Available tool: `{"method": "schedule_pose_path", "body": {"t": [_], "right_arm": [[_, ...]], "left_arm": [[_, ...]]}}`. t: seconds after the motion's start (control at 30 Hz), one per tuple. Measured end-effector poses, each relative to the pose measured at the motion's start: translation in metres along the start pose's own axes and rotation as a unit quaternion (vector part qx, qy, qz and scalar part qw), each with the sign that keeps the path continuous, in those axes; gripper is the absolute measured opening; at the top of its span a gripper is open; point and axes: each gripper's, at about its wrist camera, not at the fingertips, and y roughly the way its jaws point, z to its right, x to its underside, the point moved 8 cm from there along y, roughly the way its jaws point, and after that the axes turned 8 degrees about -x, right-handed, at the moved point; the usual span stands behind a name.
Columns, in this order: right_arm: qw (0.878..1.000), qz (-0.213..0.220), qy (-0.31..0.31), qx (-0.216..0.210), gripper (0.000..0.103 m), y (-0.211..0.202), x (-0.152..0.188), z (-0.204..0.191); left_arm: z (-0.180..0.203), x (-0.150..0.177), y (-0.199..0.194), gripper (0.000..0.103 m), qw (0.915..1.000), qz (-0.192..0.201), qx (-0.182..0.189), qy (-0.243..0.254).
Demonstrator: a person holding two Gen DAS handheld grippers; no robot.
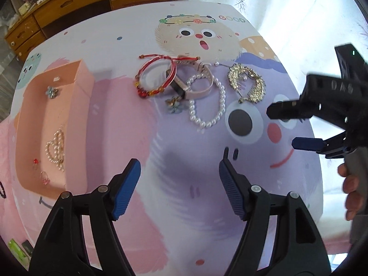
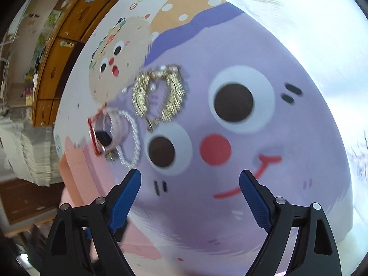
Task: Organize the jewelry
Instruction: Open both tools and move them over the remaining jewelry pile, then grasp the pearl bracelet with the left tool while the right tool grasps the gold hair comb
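A heap of jewelry lies mid-table in the left wrist view: a red bangle [image 1: 156, 78], a pink-strapped watch [image 1: 197, 87], a pearl bracelet [image 1: 207, 105], a gold rhinestone piece [image 1: 247, 84] and a blue flower earring [image 1: 174, 107]. At the left stands an open pink box [image 1: 34, 124] holding a pearl heart [image 1: 56, 147] and another flower earring [image 1: 51, 92]. My left gripper [image 1: 179, 168] is open and empty, short of the heap. My right gripper [image 1: 281, 127] [image 2: 189, 177] is open and empty to the right of the gold piece [image 2: 158, 94] and pearl bracelet [image 2: 132, 138].
The table wears a cartoon-print cloth [image 1: 184, 207] whose right edge drops off near a white surface [image 1: 310, 23]. Wooden drawers [image 1: 69, 2] stand behind the table. A person's hand [image 1: 352, 188] holds the right gripper's handle.
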Motion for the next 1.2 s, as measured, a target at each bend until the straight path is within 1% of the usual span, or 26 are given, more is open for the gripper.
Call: {"method": "schedule_pose_path", "body": {"t": [0.13,0.2,0.23,0.37,0.43,0.5,0.6,0.77,0.8,0.87,0.93,1.0,1.1,1.2], "right_arm": [[1.0,-0.002,-0.007,0.02,0.091,0.003,-0.028,-0.009],[0.999,-0.011,0.006,0.031,0.091,0.006,-0.04,-0.011],[0.999,-0.017,0.014,0.029,0.091,0.009,-0.045,-0.013],[0.999,-0.021,0.04,0.027,0.091,0.015,-0.064,-0.02],[0.998,-0.024,0.039,0.042,0.091,0.017,-0.073,-0.024],[0.997,-0.028,0.035,0.061,0.091,0.021,-0.08,-0.027],[0.996,-0.022,0.032,0.083,0.091,0.023,-0.088,-0.032],[0.993,-0.025,0.014,0.114,0.091,0.034,-0.098,-0.043],[0.992,-0.026,0.012,0.122,0.091,0.036,-0.1,-0.044],[0.99,-0.029,0.009,0.136,0.089,0.038,-0.102,-0.047],[0.989,-0.031,0.008,0.147,0.079,0.04,-0.104,-0.049],[0.988,-0.033,0.005,0.149,0.077,0.043,-0.106,-0.053],[0.988,-0.031,-0.01,0.152,0.077,0.043,-0.111,-0.062],[0.988,-0.034,-0.023,0.152,0.076,0.044,-0.115,-0.071]], "left_arm": [[0.015,-0.014,0.014,0.068,0.9997,0.022,-0.008,-0.011],[0.021,-0.02,0.019,0.068,0.9994,0.03,-0.009,-0.014],[0.024,-0.022,0.021,0.068,0.9991,0.036,-0.014,-0.014],[0.034,-0.034,0.022,0.068,0.9964,0.077,-0.032,-0.015],[0.039,-0.038,0.023,0.068,0.9956,0.089,-0.026,-0.017],[0.043,-0.04,0.025,0.068,0.9954,0.091,-0.02,-0.02],[0.051,-0.043,0.032,0.068,0.9957,0.089,-0.017,-0.017],[0.057,-0.047,0.039,0.068,0.9949,0.098,-0.022,-0.015],[0.058,-0.047,0.042,0.068,0.9953,0.094,-0.02,-0.014],[0.056,-0.045,0.046,0.068,0.9954,0.091,-0.024,-0.015],[0.055,-0.044,0.05,0.068,0.9955,0.088,-0.03,-0.017],[0.054,-0.044,0.054,0.066,0.996,0.081,-0.028,-0.023],[0.053,-0.046,0.056,0.064,0.9952,0.091,-0.027,-0.024],[0.057,-0.047,0.057,0.064,0.9943,0.101,-0.035,-0.01]]}}
